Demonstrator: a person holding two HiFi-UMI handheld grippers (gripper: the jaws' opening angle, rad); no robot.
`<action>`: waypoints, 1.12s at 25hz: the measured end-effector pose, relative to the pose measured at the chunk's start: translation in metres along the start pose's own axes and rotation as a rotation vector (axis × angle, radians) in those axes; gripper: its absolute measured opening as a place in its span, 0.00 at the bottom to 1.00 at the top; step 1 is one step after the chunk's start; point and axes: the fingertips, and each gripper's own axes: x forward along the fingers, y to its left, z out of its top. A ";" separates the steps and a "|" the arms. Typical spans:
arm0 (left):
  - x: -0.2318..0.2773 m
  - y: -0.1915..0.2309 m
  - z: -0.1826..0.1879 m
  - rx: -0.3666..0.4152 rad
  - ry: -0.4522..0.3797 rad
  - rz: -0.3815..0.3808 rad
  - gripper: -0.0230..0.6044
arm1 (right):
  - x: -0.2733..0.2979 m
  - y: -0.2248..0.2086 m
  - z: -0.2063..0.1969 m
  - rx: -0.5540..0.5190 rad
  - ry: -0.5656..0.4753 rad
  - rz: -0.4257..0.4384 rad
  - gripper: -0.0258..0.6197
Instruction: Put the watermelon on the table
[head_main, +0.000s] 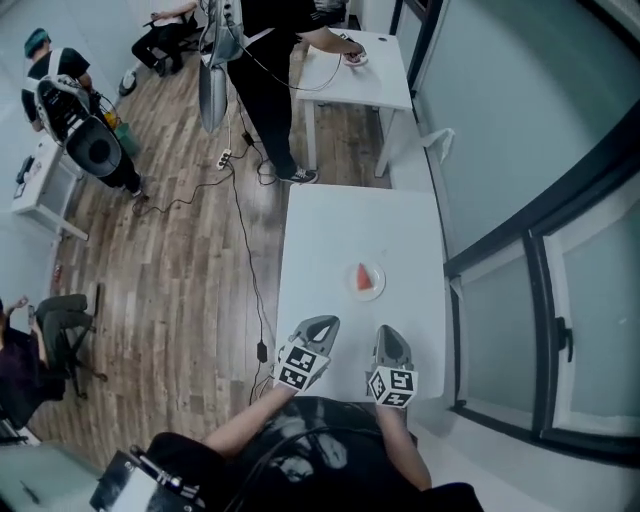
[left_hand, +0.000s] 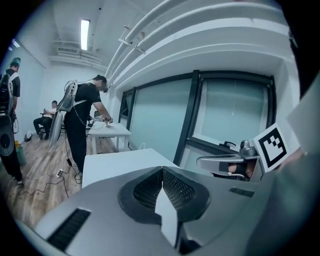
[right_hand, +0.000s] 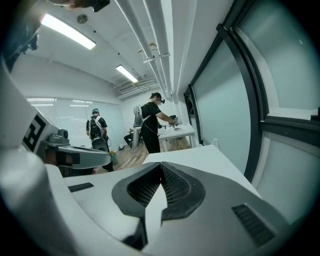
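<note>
Both empty: we're holding left claw (head_main: 321, 323) and right claw (head_main: 390, 333) pressed together, watermelon (head_main: 368, 280) sitting on tabletop (head_main: 340, 230) ahead

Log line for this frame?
watermelon slice: lying on white table | left gripper: shut, empty | right gripper: shut, empty | both apart from slice, at near table edge

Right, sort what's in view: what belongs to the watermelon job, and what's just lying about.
Job: watermelon, table, left gripper and right gripper, both shut and empty.
Lying about: far table, power strip, chair.
</note>
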 end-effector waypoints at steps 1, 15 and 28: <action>-0.005 -0.007 0.001 0.010 -0.004 -0.009 0.05 | -0.008 0.008 0.002 -0.013 -0.007 0.017 0.06; -0.038 -0.008 -0.005 -0.045 -0.014 -0.020 0.05 | -0.028 0.038 0.003 -0.050 -0.012 0.092 0.06; -0.041 -0.012 -0.008 -0.038 -0.008 -0.043 0.05 | -0.034 0.032 -0.006 -0.009 0.018 0.057 0.06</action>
